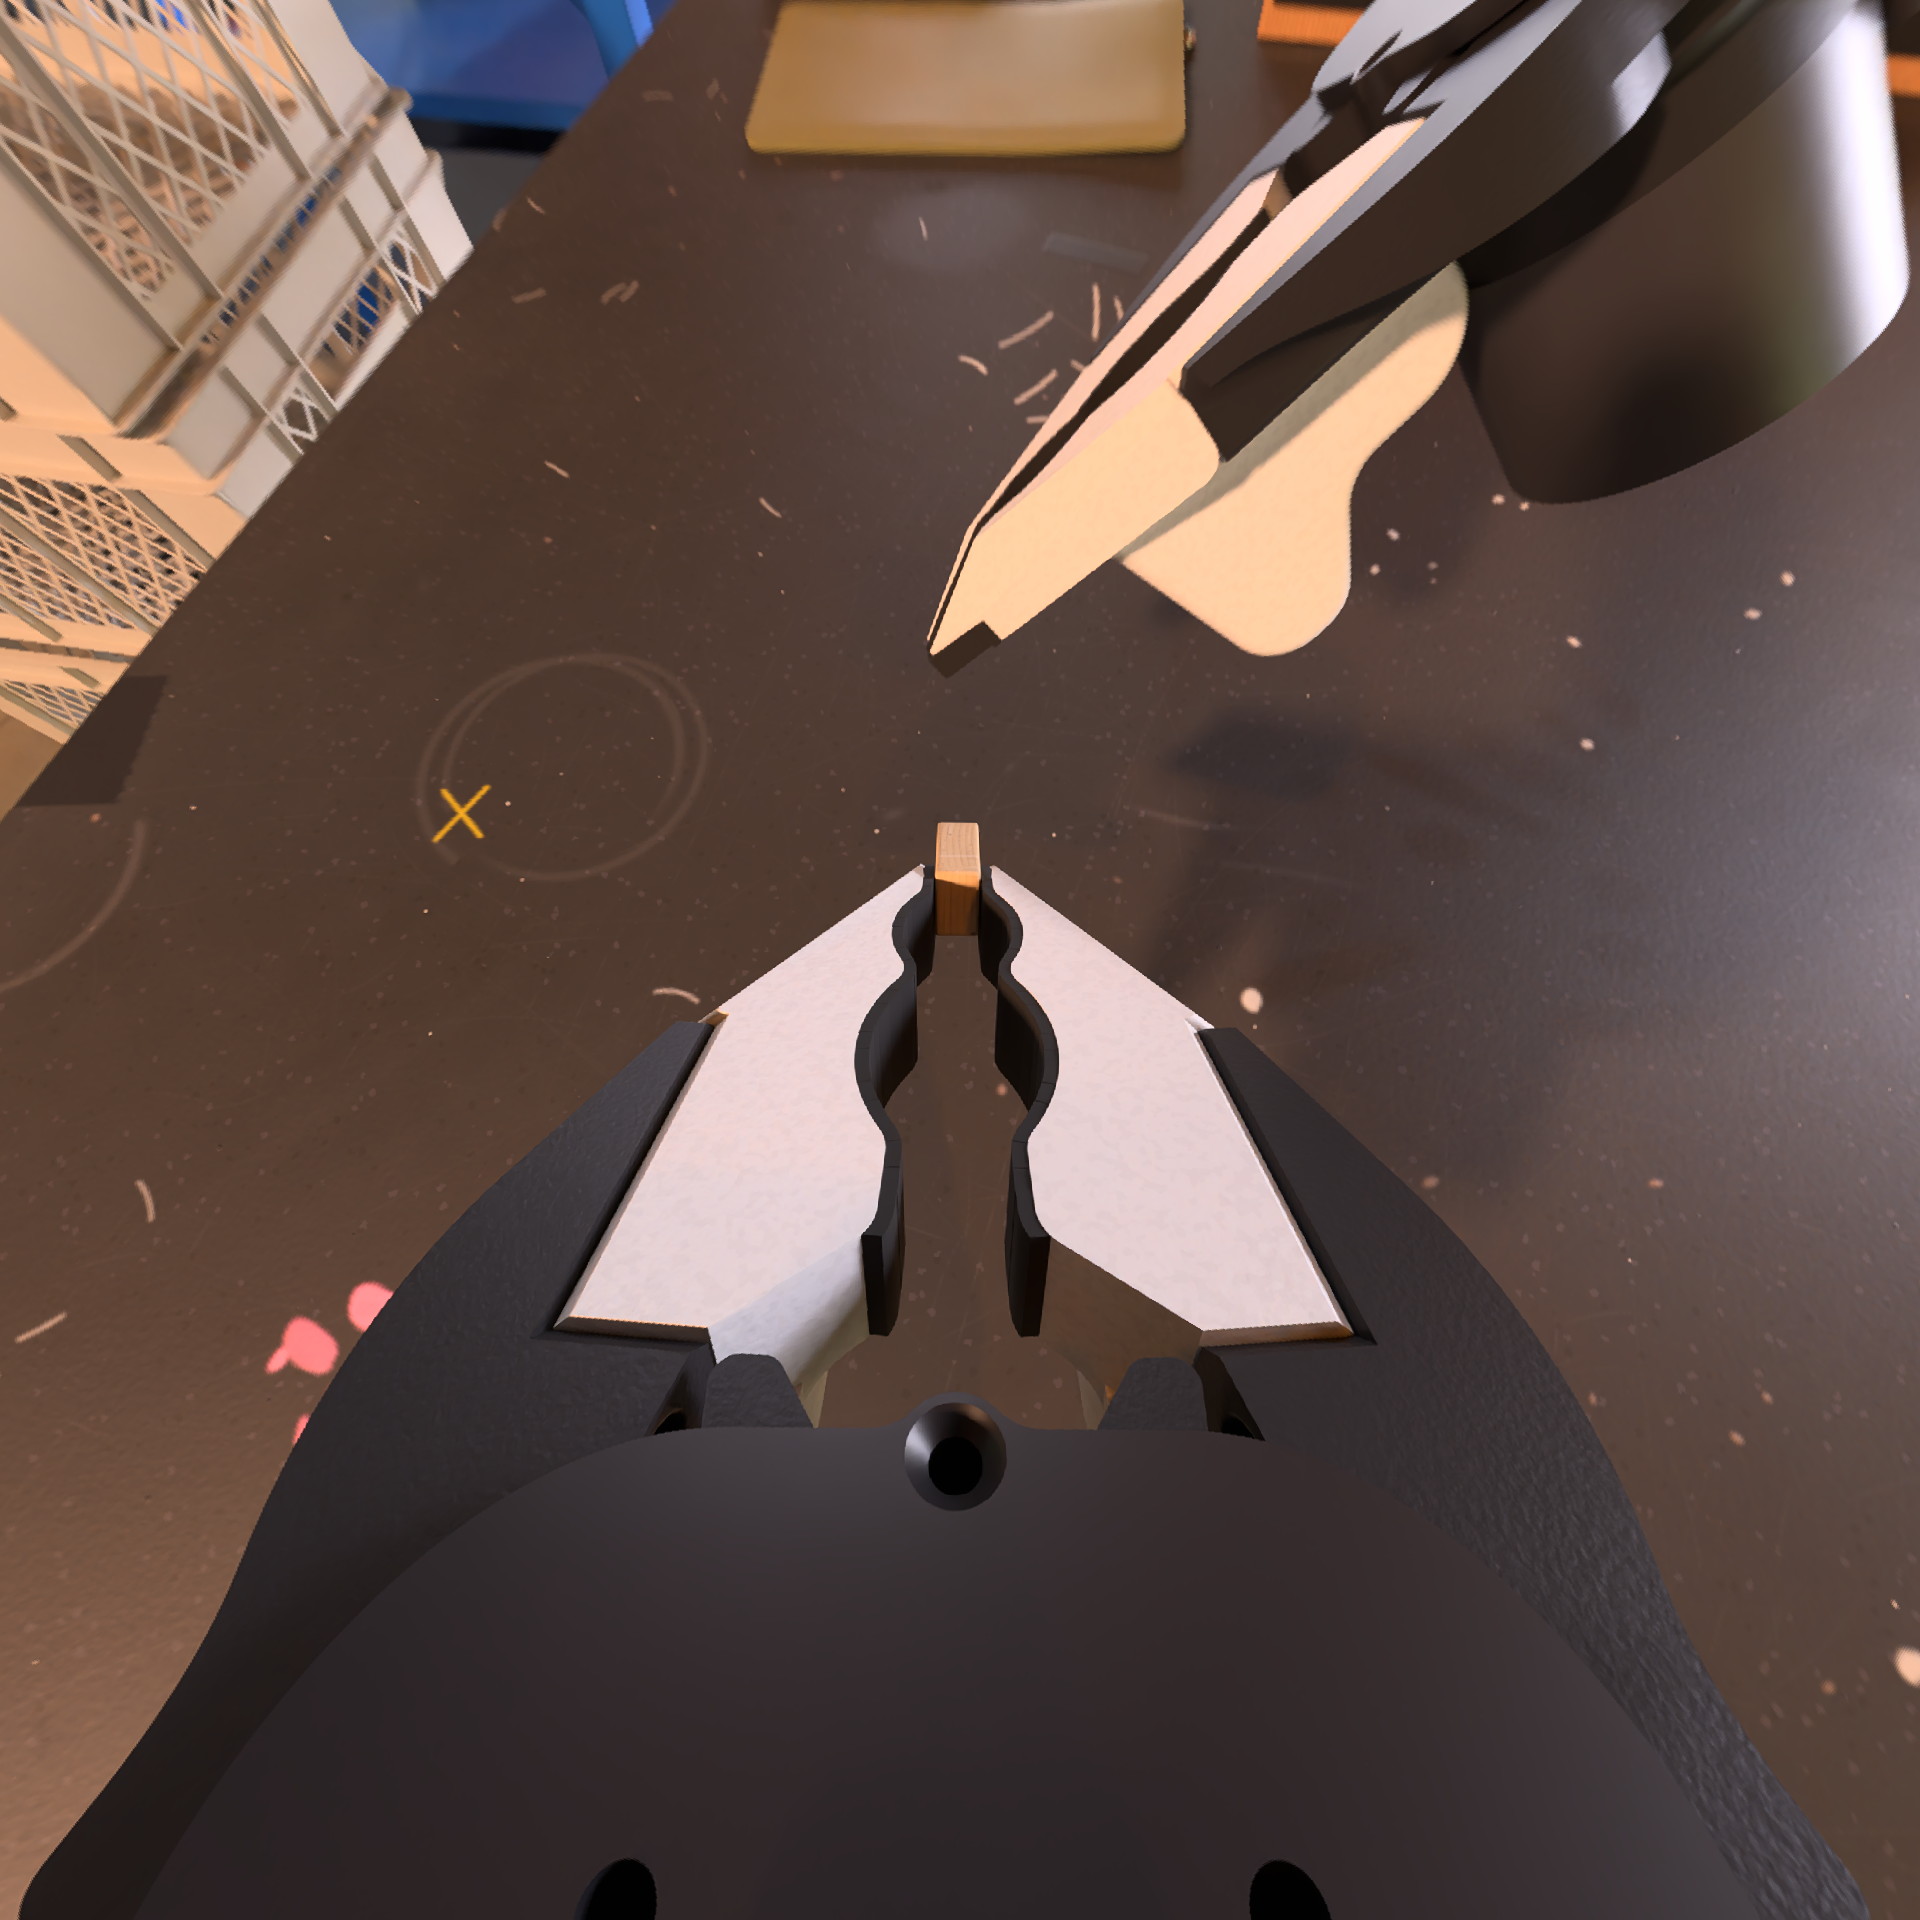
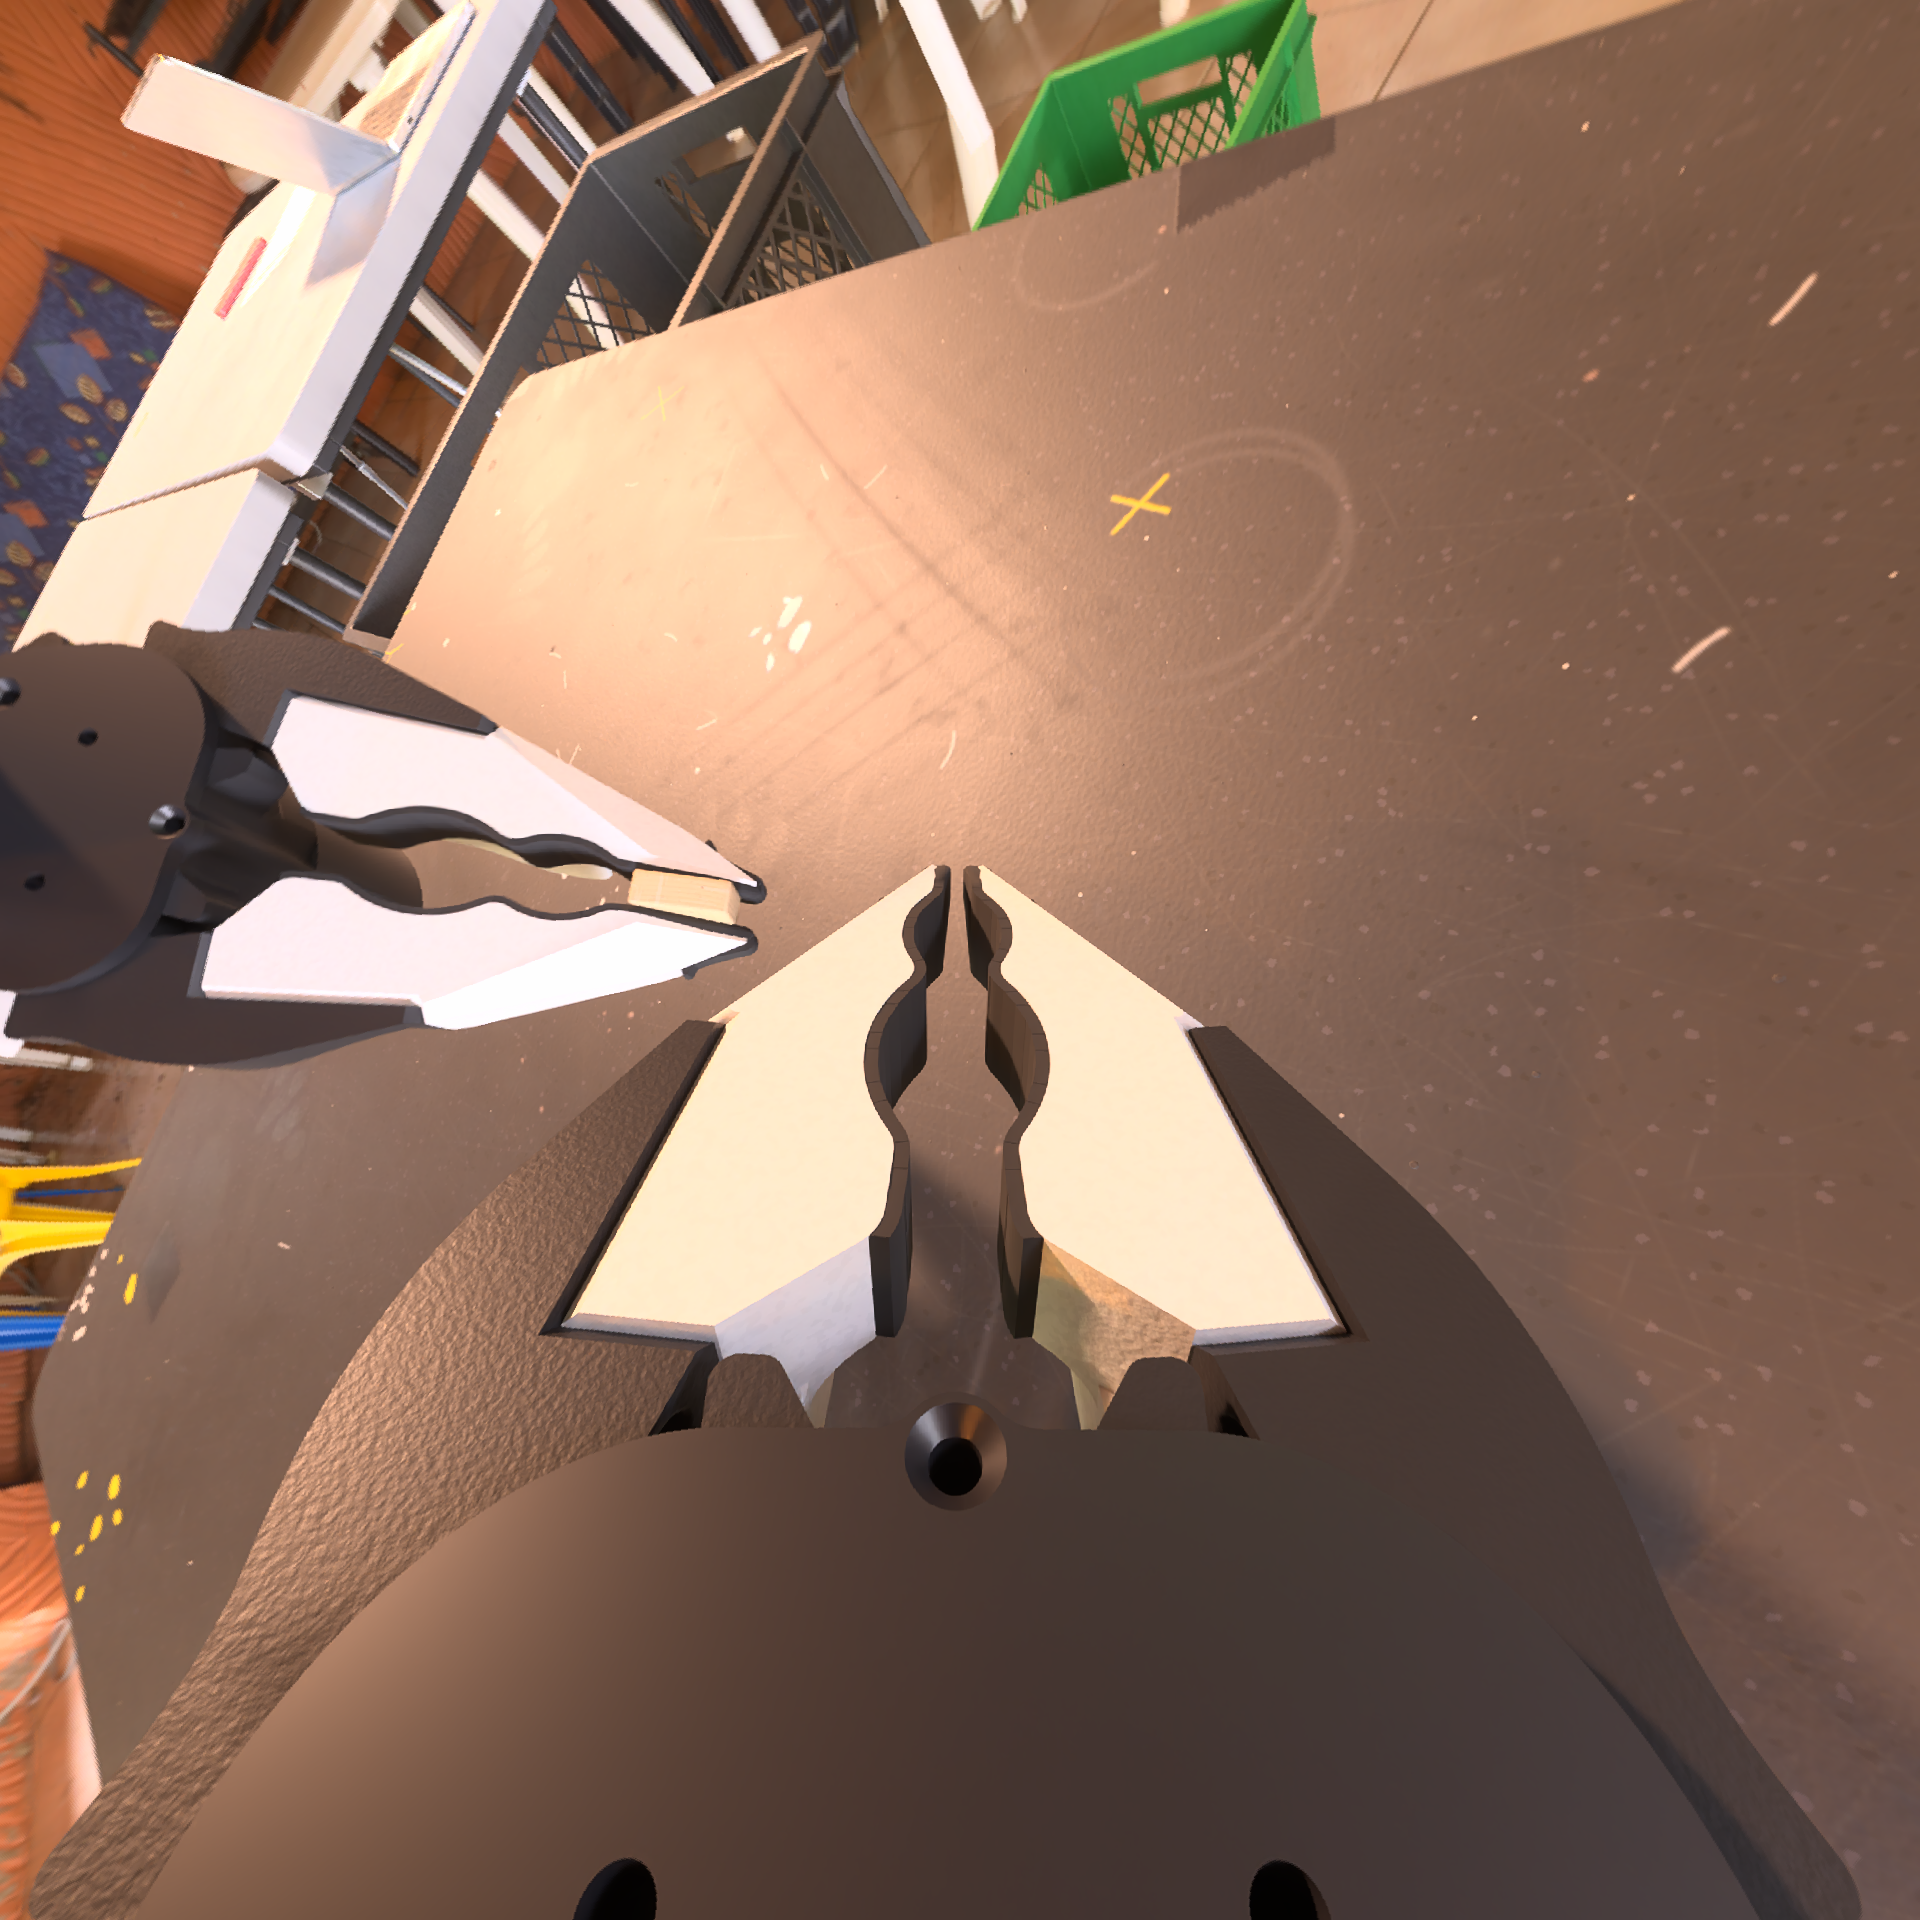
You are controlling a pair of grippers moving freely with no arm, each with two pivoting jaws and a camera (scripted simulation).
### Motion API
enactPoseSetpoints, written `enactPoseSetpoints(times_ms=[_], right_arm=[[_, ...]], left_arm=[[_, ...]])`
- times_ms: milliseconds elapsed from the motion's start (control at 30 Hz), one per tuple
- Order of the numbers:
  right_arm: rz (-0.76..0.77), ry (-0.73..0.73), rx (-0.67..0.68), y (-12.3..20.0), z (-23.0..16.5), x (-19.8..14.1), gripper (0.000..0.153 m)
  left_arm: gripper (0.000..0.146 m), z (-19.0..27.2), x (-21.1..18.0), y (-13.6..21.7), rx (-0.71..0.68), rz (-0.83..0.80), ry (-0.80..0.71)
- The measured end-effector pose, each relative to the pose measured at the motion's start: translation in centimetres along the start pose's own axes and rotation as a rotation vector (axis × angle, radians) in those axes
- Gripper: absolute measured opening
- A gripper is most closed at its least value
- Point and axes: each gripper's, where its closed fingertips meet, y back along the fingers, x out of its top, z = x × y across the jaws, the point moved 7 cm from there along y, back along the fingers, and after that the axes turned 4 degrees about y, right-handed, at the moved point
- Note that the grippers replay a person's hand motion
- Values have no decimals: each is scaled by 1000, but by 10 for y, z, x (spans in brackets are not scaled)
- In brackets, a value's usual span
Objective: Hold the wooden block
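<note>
The small wooden block sits pinched between the tips of my left gripper, above the dark table. In the right wrist view the same block shows at the left, between the left gripper's fingertips. My right gripper is shut and empty, its tips a short way to the right of the block. In the left wrist view the right gripper hangs beyond the block, tips down and closed, apart from it.
A yellow cross inside a faint ring marks the table. A tan board lies at the far edge. White crates stand off the left side; a green crate and a dark crate stand past the table edge.
</note>
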Motion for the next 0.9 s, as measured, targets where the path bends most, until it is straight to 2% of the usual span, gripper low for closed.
enactPoseSetpoints(times_ms=[167,300,367,600,733,900], right_arm=[[-11,-87,96,-5,-1,-1,3],[11,-186,184,-8,-1,-3,2],[12,-189,198,-9,0,-4,3],[51,23,175,-7,-6,-6,3],[30,181,82,-2,-10,-12,2],[2,299,-82,18,-3,-22,2]], left_arm=[[6,-1,-6,4,17,85,17],[6,-5,-11,3,-25,87,58],[7,-5,-11,3,-21,79,52],[7,-8,-11,3,-38,53,67],[7,-8,-11,2,-37,39,47],[7,-5,-11,0,-29,26,11]])
